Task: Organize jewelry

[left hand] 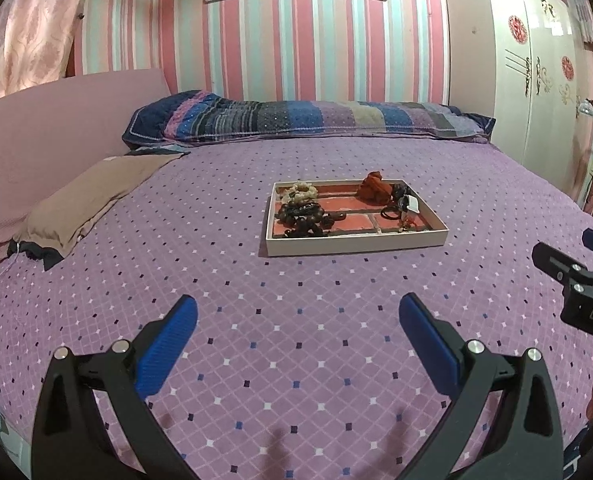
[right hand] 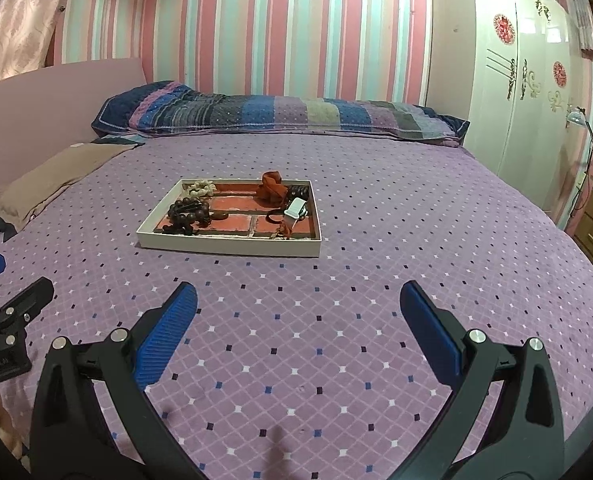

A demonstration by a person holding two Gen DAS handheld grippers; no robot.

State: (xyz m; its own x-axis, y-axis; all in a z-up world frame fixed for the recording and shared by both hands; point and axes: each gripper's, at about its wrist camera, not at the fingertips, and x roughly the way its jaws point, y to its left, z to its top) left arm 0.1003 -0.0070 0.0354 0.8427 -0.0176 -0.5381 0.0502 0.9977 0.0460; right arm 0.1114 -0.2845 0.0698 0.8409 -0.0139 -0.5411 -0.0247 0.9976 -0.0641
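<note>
Tray: a shallow white tray [left hand: 356, 246] sits mid-frame on the bed [left hand: 296, 340], holding all the jewelry.
Left half: dark wooden bead bracelets [left hand: 302, 216] with a pale bead bracelet [left hand: 302, 191] behind, seemingly grouped by kind.
Right half: a red cloth piece [left hand: 374, 188], black loops [left hand: 392, 212] and a white tag [left hand: 412, 204], bunched loosely.
Left claw [left hand: 296, 332]: released, holds nothing, low in frame, short of the tray.
Right claw [right hand: 296, 320]: likewise spread and bare.
Stage: fits either sorting ahead or sorting finished.
</note>
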